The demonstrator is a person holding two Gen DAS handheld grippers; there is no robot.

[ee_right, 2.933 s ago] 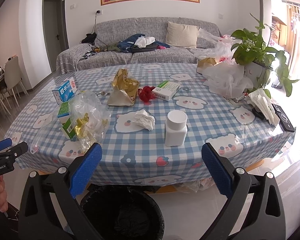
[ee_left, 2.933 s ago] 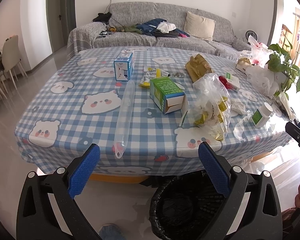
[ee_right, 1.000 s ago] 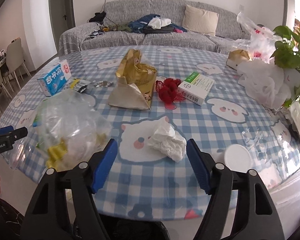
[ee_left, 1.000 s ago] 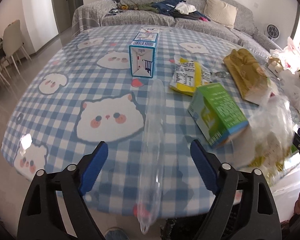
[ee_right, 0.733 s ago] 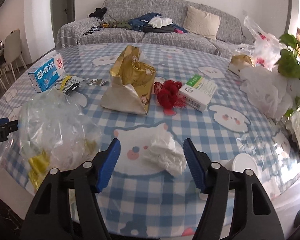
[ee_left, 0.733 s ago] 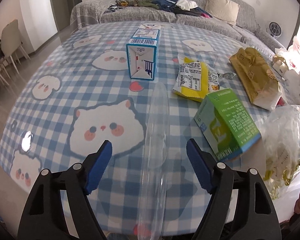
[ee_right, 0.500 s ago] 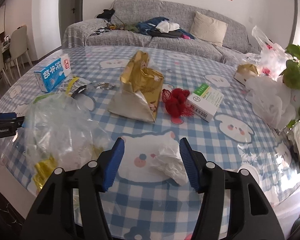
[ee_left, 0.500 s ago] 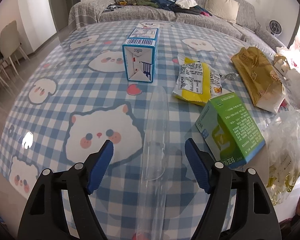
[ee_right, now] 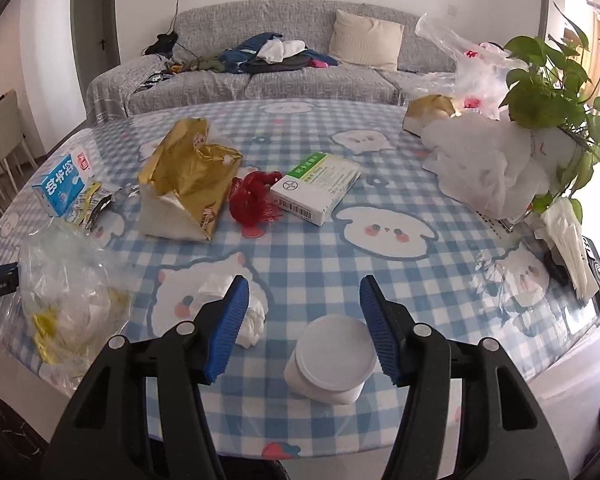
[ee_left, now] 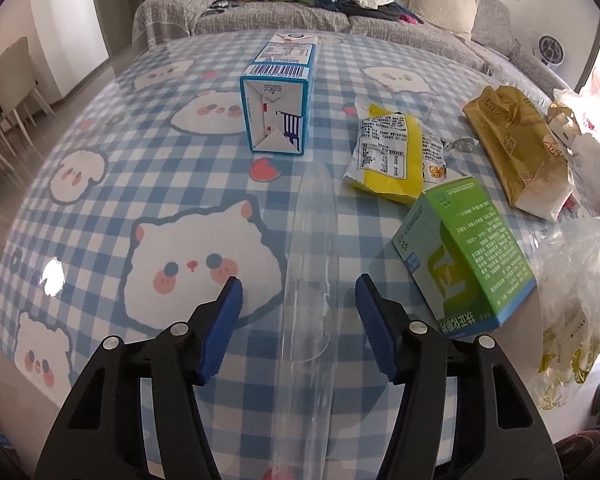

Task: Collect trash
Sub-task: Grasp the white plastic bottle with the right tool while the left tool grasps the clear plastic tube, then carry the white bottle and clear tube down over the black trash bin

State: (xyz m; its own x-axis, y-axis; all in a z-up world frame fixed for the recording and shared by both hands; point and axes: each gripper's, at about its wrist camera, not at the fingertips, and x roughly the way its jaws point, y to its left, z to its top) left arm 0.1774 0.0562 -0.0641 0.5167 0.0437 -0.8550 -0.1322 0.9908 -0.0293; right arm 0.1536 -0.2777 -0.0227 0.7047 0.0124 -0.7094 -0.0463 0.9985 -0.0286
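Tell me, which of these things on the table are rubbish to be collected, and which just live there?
Rubbish: clear plastic tube, green box, yellow wrapper, crumpled tissue, red netting.
Staying, probably: potted plant, checked tablecloth, sofa.

On the blue-and-white milk carton (ee_right: 63, 185) near your surface's left edge you can read large white Chinese characters, 纯牛奶, and a barcode on its top face (ee_left: 279, 70). The green-and-white cardboard box (ee_left: 466, 264) carries Chinese print too small to make out. The flat white-and-green medicine box (ee_right: 318, 187) shows a round cross logo and a barcode.
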